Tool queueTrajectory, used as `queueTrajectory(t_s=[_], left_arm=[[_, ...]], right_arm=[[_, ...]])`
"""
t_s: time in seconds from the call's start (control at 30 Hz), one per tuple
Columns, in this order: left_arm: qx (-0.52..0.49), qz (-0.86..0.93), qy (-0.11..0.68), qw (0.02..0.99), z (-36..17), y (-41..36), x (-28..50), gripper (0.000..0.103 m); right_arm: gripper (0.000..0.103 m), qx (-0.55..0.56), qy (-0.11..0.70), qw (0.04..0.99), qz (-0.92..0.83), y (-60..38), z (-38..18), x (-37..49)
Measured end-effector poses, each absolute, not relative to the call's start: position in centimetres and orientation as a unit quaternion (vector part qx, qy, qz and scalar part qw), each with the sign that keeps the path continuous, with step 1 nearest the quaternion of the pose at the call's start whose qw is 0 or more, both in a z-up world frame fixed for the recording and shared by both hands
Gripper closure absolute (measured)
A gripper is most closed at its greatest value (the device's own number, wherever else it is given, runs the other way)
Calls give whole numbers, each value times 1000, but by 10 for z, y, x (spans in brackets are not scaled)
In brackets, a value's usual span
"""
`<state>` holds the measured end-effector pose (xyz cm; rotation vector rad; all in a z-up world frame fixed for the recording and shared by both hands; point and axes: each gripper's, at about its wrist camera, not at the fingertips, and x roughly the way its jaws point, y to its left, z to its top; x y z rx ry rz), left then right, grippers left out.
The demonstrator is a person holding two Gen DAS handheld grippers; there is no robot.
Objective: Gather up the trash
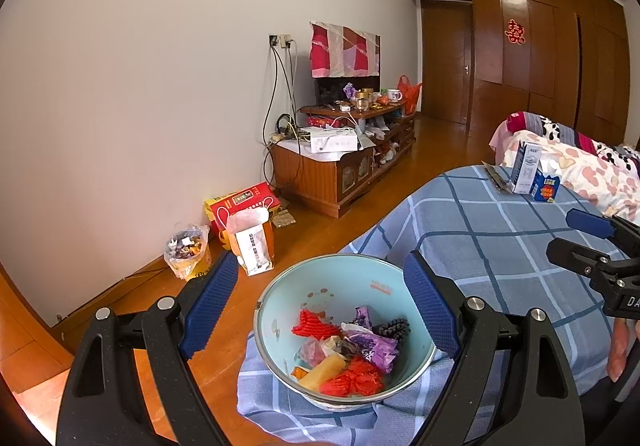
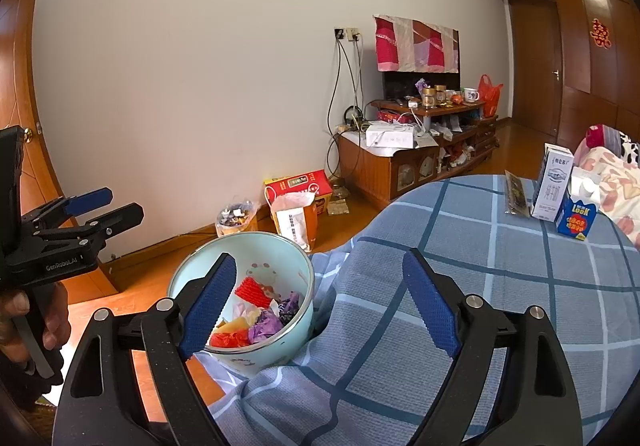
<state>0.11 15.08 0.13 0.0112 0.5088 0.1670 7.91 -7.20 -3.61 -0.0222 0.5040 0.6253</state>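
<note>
In the left wrist view, the left gripper [image 1: 320, 302] stands wide and empty, its blue pads flanking a pale blue bowl [image 1: 280, 298] of crumpled wrappers [image 1: 352, 350] at lower centre on the checked cloth [image 1: 500, 246]. Far right, the right gripper [image 1: 576, 236], also spread and empty, hovers above the cloth.
</note>
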Motion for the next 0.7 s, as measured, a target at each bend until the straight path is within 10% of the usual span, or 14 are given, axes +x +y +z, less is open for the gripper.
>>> queueTrajectory(t_s=[0.7], left_arm=[[-1, 83, 257, 963, -4, 150, 5, 16]], right_arm=[[17, -12, 254, 919, 303, -71, -41, 83]])
